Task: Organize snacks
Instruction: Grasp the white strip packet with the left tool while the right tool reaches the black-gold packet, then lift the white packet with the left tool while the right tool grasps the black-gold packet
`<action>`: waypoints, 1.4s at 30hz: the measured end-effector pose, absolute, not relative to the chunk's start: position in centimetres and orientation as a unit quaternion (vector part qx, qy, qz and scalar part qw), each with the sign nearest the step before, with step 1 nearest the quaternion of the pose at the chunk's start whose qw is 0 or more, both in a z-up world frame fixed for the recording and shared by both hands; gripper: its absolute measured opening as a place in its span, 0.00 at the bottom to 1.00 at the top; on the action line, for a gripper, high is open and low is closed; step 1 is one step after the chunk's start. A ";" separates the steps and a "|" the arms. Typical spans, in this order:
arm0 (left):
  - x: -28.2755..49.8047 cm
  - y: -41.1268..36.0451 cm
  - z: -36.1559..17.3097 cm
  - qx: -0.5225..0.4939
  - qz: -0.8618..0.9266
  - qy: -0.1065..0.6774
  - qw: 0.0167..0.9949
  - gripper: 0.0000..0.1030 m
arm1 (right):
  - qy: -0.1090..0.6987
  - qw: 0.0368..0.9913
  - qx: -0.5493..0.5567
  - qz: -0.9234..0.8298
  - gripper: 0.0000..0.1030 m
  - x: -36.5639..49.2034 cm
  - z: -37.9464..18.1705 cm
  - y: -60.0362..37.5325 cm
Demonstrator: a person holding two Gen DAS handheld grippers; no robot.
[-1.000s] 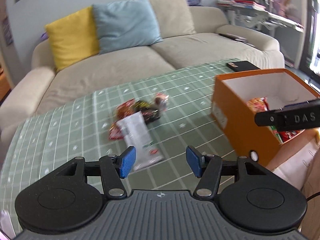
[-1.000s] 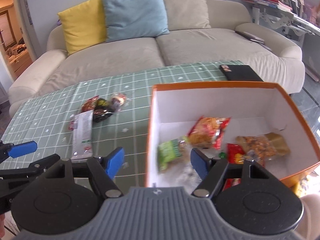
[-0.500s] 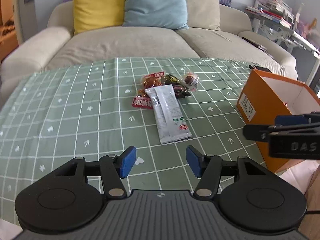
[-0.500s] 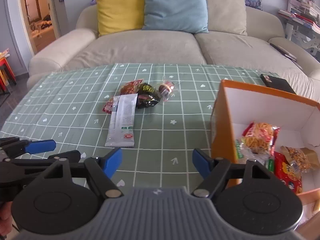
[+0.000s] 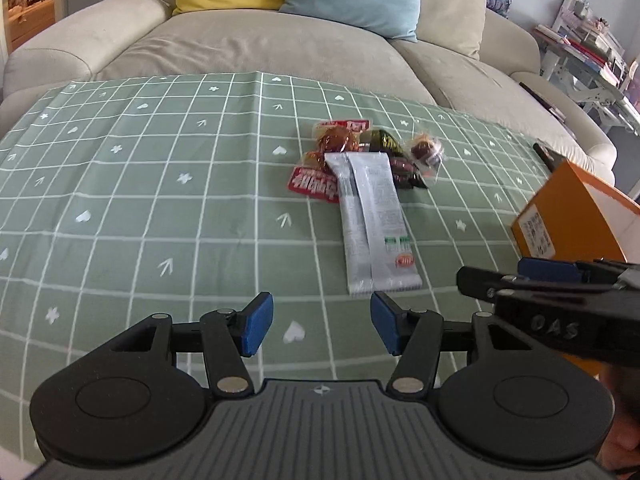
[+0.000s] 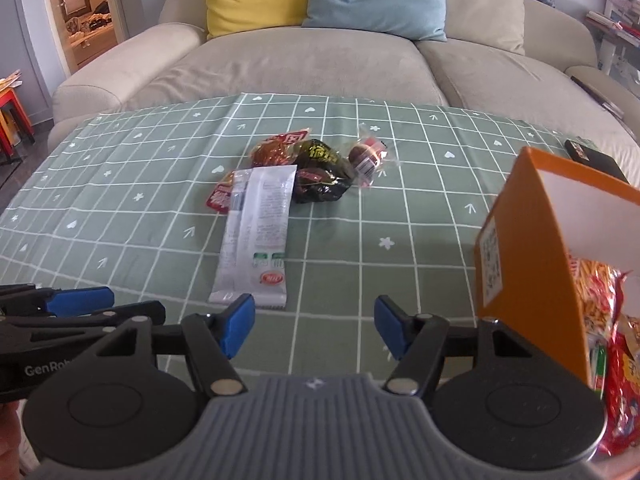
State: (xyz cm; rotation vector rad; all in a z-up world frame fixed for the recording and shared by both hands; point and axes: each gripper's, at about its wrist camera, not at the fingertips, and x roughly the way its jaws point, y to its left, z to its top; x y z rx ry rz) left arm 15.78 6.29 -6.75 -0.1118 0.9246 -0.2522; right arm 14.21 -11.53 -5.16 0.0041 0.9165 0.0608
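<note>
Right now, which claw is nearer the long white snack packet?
Left. The left claw sits just short of the white packet's near end, nearly in line with it; the right claw is further right, toward the orange box.

The left claw (image 5: 322, 328) hung spread and empty over the green tablecloth (image 5: 120, 208). A long white packet (image 5: 370, 220) lay just ahead, red wrappers (image 5: 320, 176) beyond it, an orange box (image 5: 560, 220) to its right.

Bare tablecloth (image 5: 160, 208) is seen left and near; approach to the white wrapper (image 5: 374, 224) is unobstructed. Passage at right is blocked by the orange box (image 6: 520, 240). Far edge is bounded by the sofa (image 6: 304, 64).
</note>
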 end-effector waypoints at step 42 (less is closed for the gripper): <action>24.6 -1.5 -10.4 0.026 -0.089 0.461 0.883 0.57 | 0.448 0.893 0.006 -0.047 0.53 22.0 -9.1 -15.7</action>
